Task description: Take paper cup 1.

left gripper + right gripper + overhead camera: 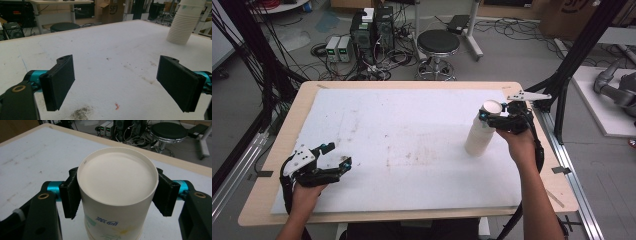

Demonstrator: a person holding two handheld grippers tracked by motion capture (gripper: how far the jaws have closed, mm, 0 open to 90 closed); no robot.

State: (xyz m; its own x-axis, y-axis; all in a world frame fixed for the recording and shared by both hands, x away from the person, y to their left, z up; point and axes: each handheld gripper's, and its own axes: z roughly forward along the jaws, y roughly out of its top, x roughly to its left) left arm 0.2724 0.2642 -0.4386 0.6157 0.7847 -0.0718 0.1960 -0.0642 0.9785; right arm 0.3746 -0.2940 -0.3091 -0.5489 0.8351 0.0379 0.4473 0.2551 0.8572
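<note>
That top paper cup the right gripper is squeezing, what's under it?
Under the top paper cup sits a stack of upside-down paper cups, standing on the white table mat. The right gripper holds the top one. Whatever lies inside the stack is covered.

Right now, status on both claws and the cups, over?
Right claw shut on top cup of upside-down cup stack. Left claw open, empty, apart. Table between bare.

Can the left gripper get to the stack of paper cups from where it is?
Probably yes: bare table lies between the open left gripper and the stack of paper cups, though the right gripper already clamps the top cup.
</note>
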